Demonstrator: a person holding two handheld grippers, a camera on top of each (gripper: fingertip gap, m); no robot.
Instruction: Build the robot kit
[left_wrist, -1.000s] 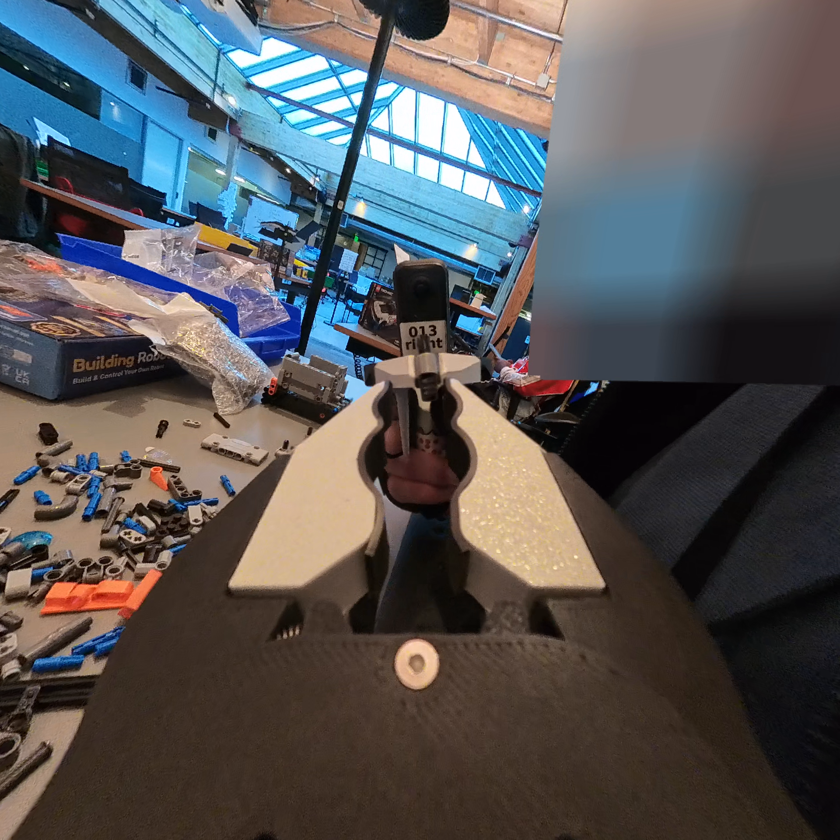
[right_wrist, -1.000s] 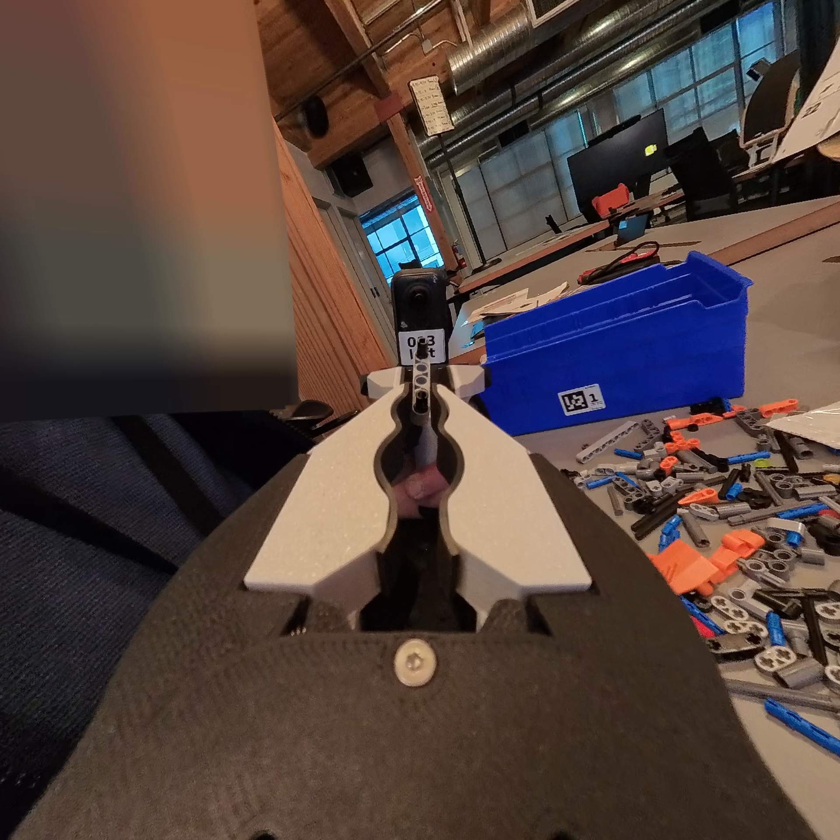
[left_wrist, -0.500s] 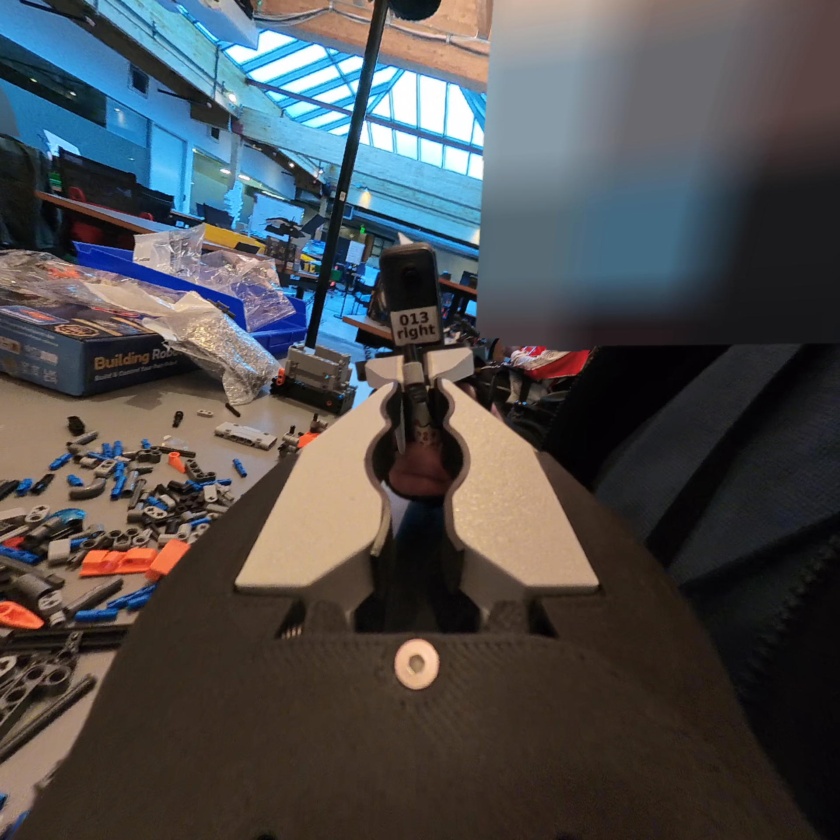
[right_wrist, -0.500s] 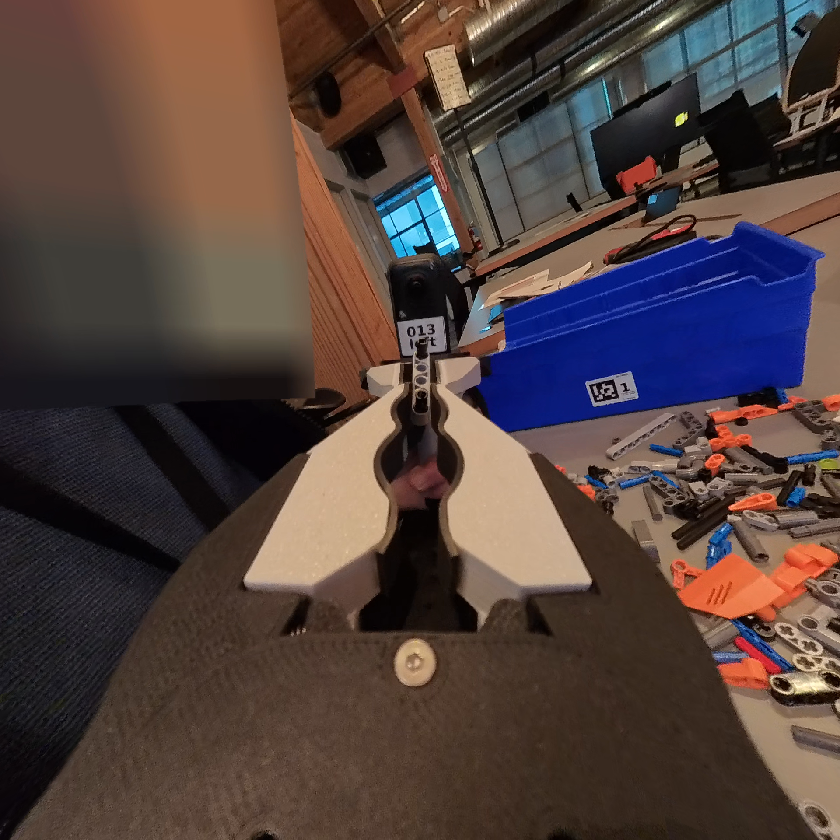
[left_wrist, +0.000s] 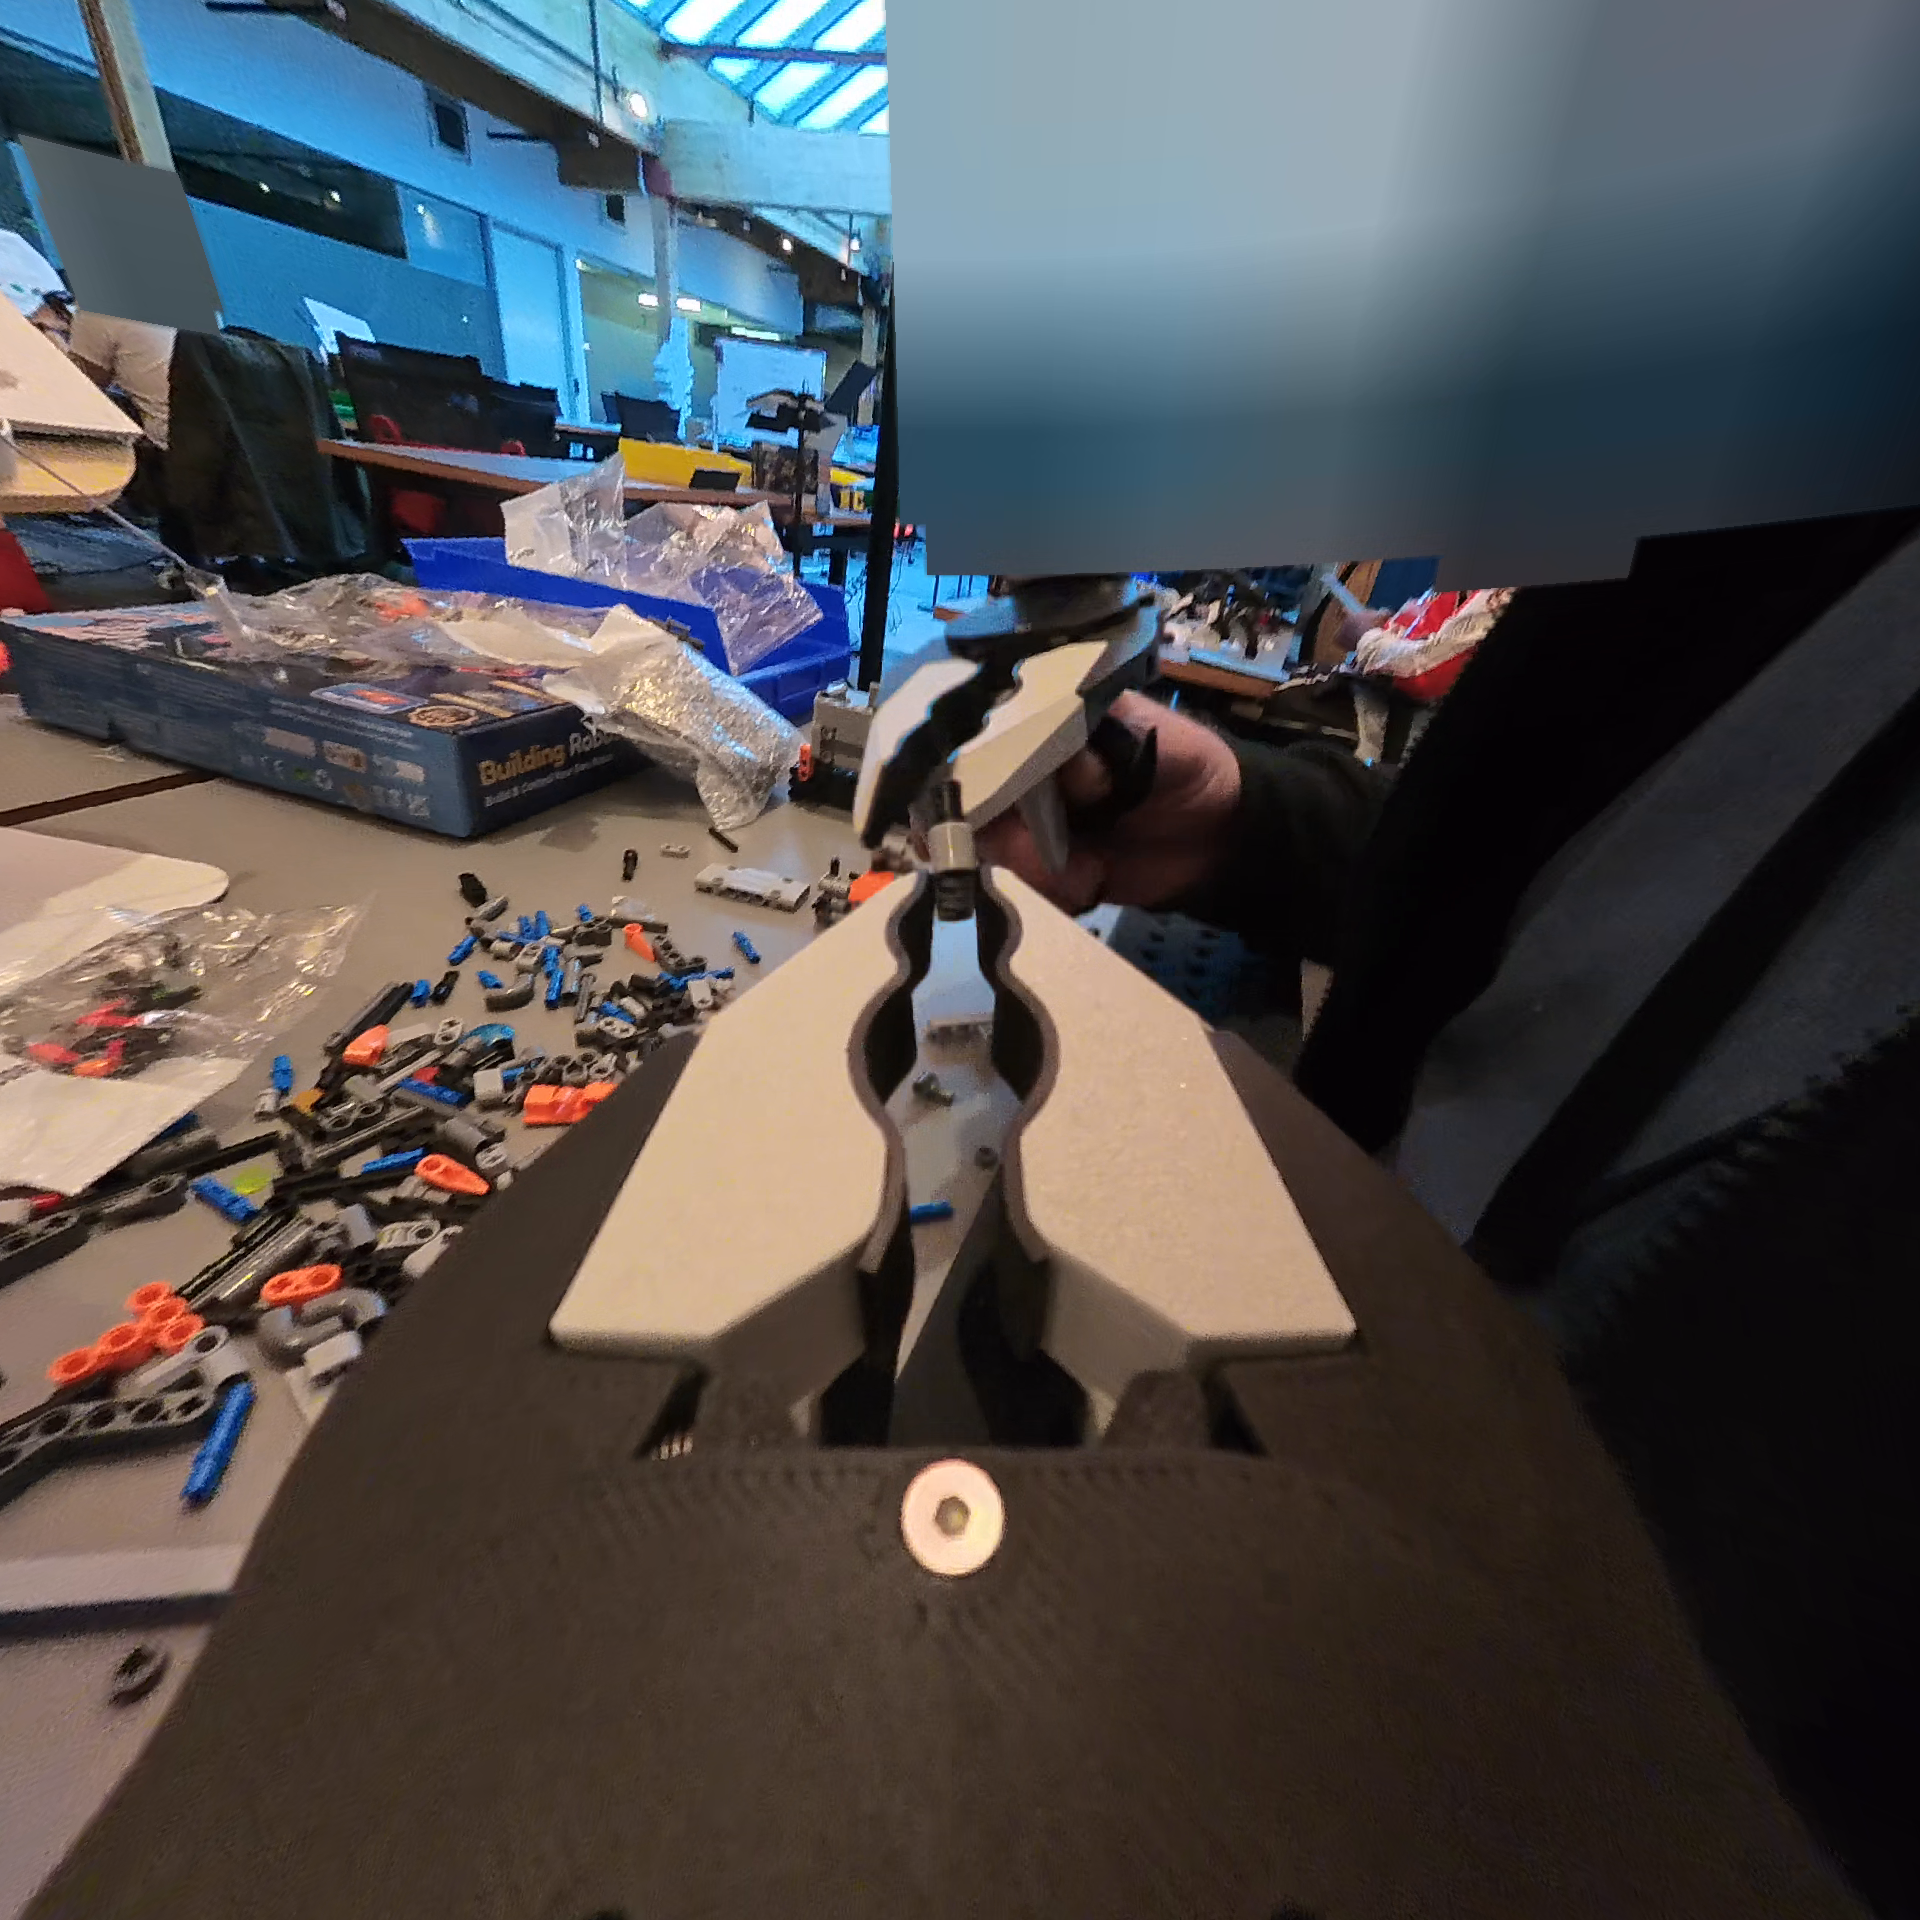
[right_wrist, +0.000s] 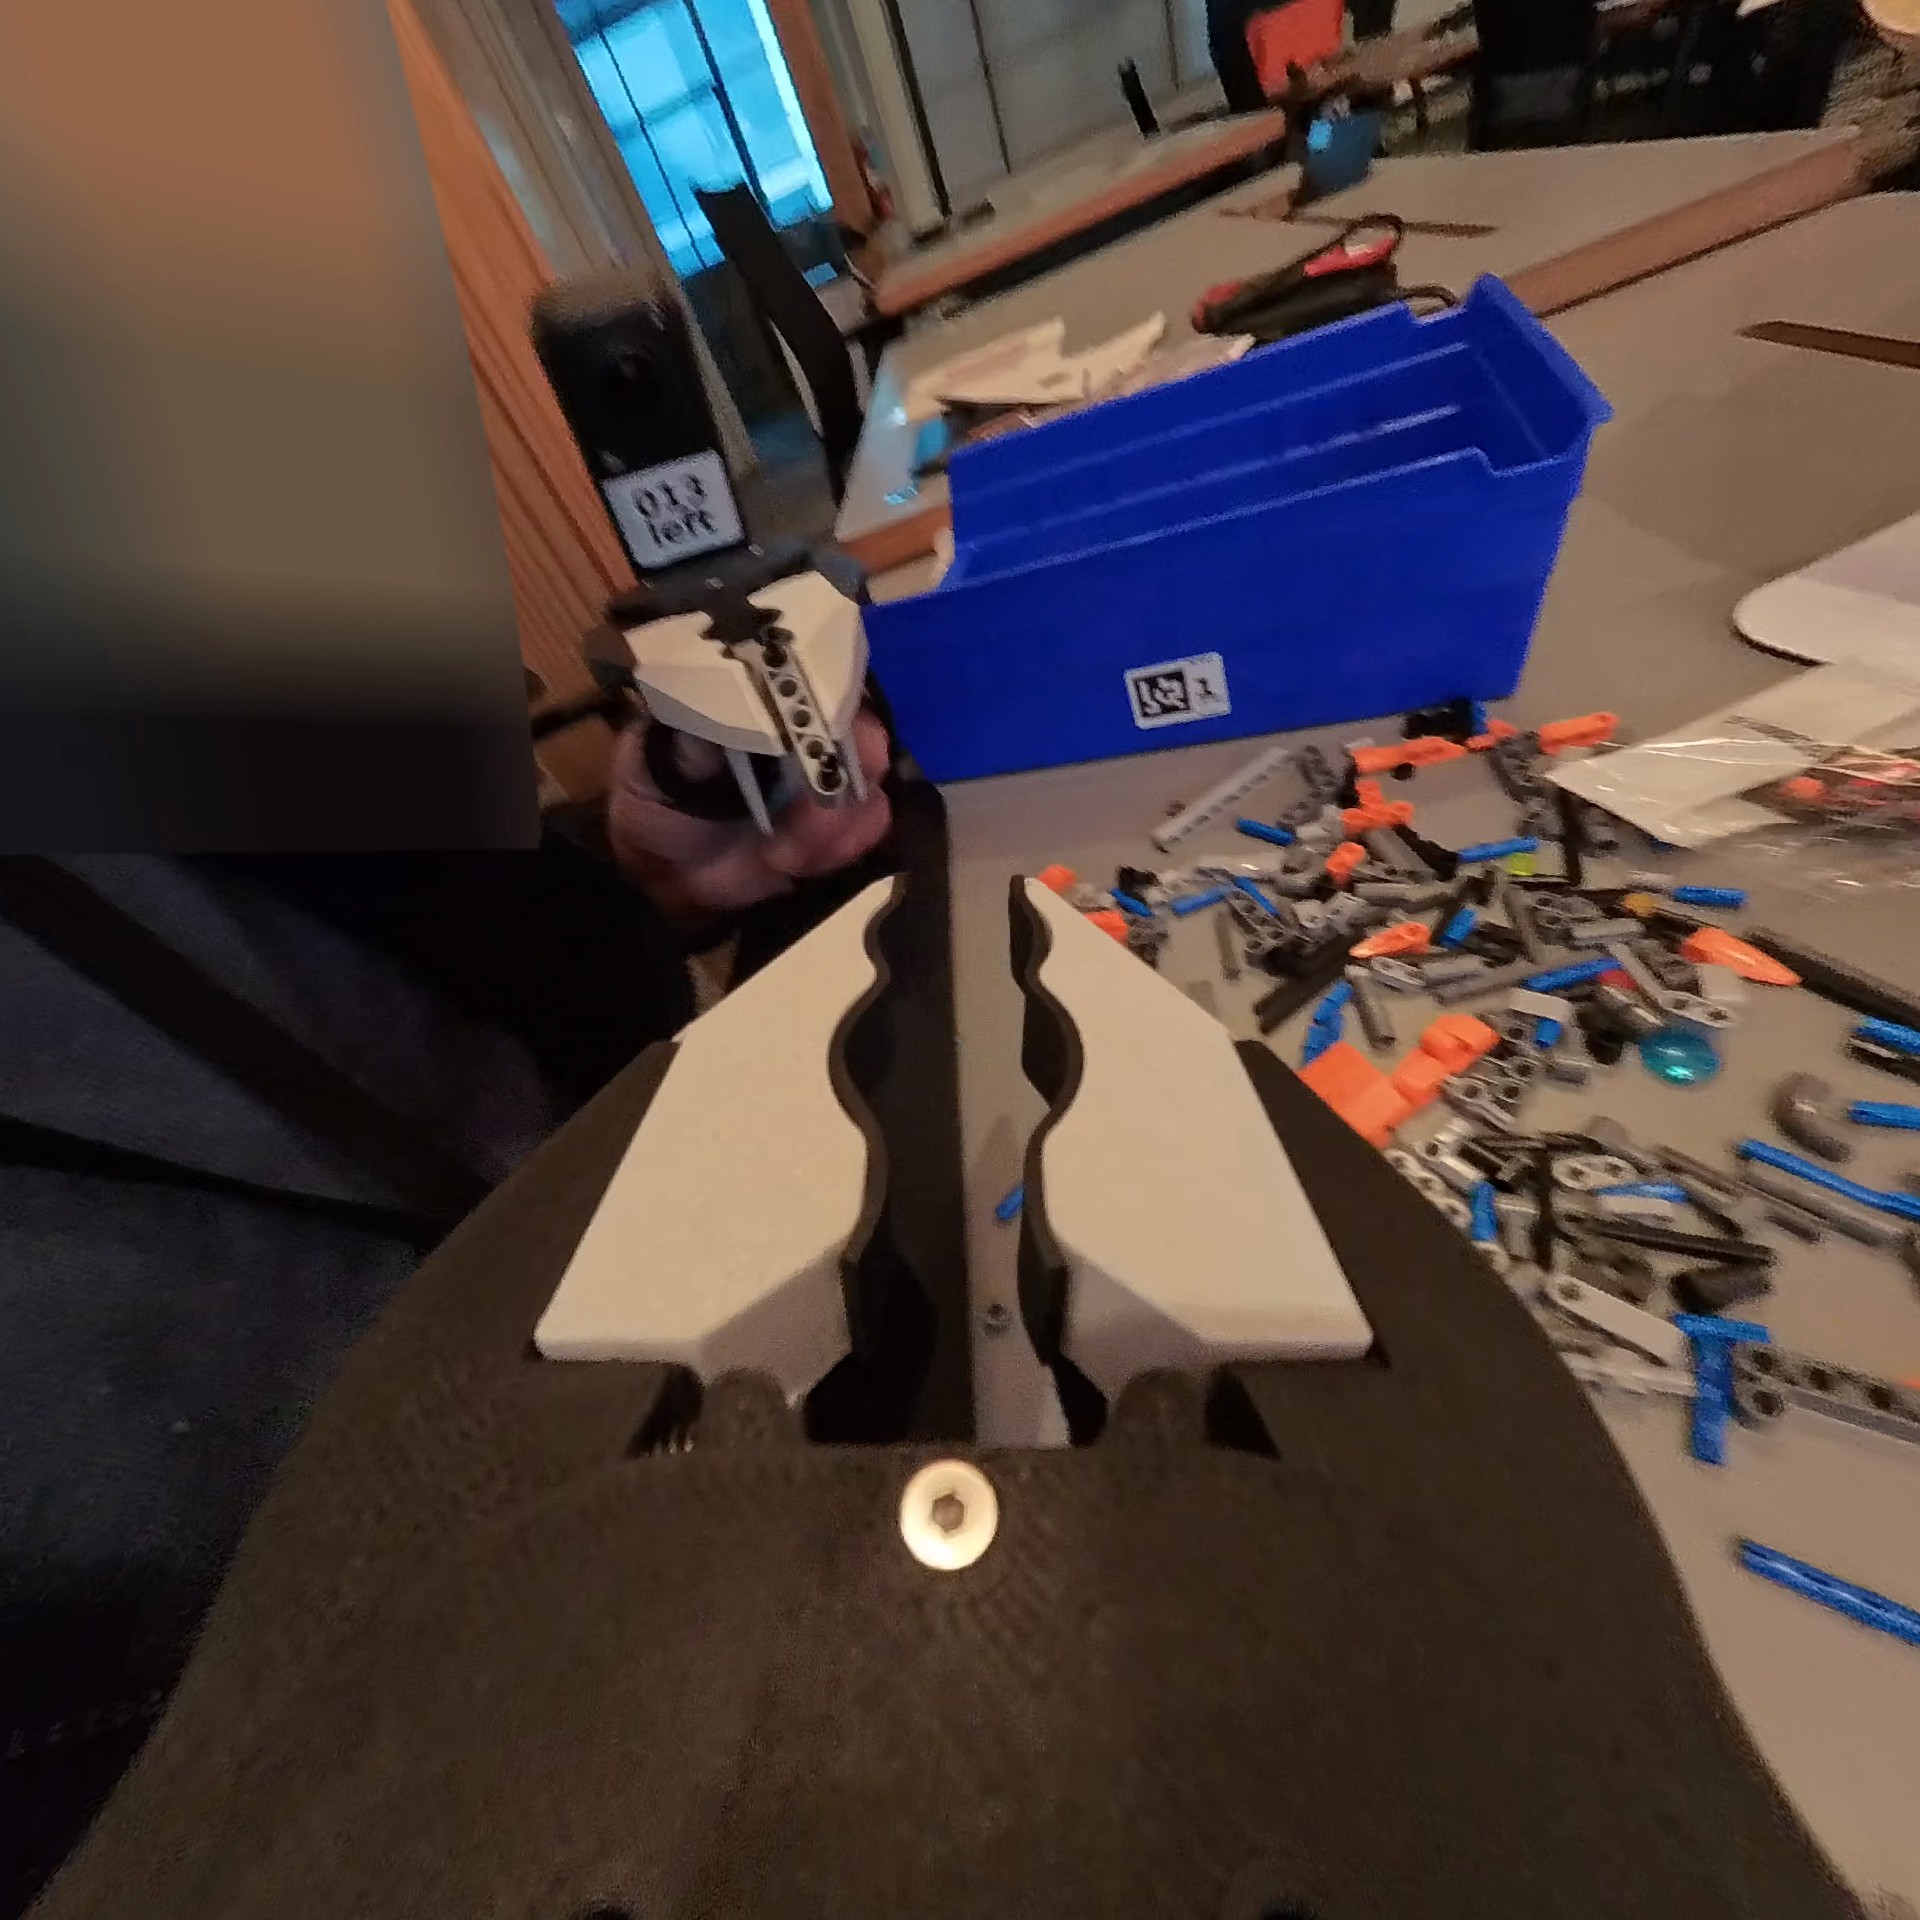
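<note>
Looking along my left gripper, I see its tips pinched on a small grey-and-black piece, held above the counter. Just beyond it the right gripper points down, near the piece. Loose building parts litter the counter to the left, before a boxed kit.

From the right wrist view, my right gripper stands released, with nothing between its fingers. Farther off the left gripper grasps a grey holed beam, beside a blue bin.
</note>
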